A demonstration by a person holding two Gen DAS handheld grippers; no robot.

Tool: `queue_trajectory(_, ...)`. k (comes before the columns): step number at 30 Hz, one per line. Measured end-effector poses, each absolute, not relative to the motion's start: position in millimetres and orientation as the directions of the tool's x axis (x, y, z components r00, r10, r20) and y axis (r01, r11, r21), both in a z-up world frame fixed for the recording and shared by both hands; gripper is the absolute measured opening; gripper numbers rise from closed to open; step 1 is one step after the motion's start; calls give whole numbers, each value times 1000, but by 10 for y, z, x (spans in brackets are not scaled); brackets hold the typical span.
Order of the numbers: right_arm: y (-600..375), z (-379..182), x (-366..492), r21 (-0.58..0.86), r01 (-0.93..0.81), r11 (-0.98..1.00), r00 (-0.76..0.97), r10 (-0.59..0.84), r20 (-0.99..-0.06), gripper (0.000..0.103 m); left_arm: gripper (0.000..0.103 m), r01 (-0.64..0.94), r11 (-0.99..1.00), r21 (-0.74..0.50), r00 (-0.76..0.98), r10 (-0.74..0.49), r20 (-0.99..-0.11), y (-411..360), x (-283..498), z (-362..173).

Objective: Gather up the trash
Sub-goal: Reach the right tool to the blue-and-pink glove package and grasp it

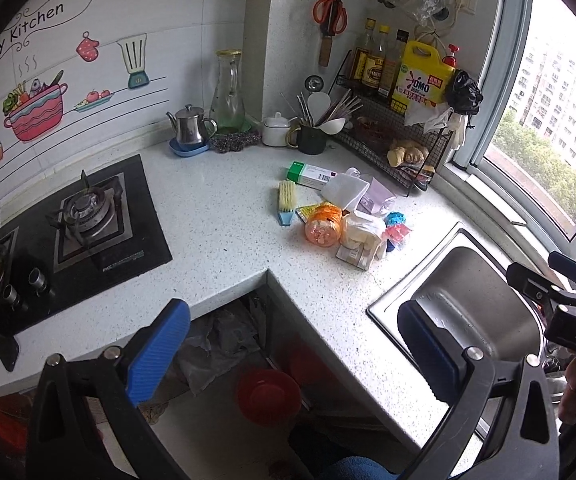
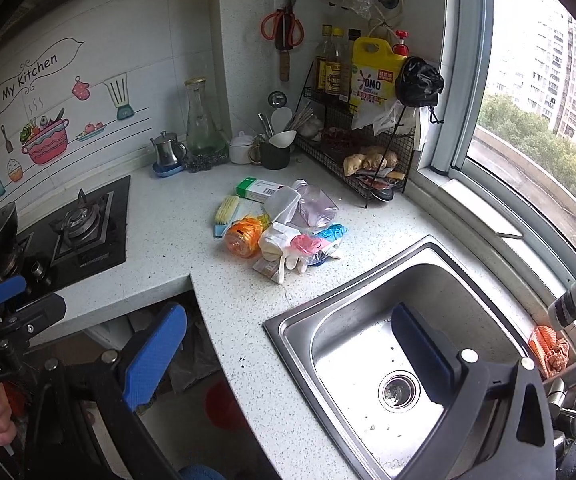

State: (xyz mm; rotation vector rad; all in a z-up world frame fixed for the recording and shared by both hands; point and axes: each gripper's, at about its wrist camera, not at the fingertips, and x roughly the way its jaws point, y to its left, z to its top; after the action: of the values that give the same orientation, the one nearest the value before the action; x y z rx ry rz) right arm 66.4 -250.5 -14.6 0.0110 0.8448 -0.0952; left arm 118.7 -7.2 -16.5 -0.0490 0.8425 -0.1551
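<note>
I hold my left gripper (image 1: 294,350) and right gripper (image 2: 288,354) spread wide, empty. The trash pile (image 2: 283,232) sits on the countertop (image 2: 175,236) between "My Kitchen" sticker (image 2: 29,76) and yellow OMO jug (image 2: 374,76); my tools read "DAS", "GenRobot.AI"

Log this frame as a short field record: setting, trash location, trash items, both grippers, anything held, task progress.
setting: speckled white kitchen counter between black gas hob and steel sink
trash location: one pile on the counter, beyond the sink's far corner
trash items: orange plastic jar, green-and-white carton, white crumpled wrapper, yellow-bristled blue brush
left gripper: open, short of the pile
right gripper: open, over the sink edge
held: nothing
progress: pile untouched
</note>
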Motion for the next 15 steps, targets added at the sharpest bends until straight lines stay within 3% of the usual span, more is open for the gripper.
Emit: queue_trajectory(15, -3196, -853, 2229, 73, 208, 976, 466, -33, -884, 102, 103, 216, 975, -59, 521, -166, -837, -708, 3089, -658)
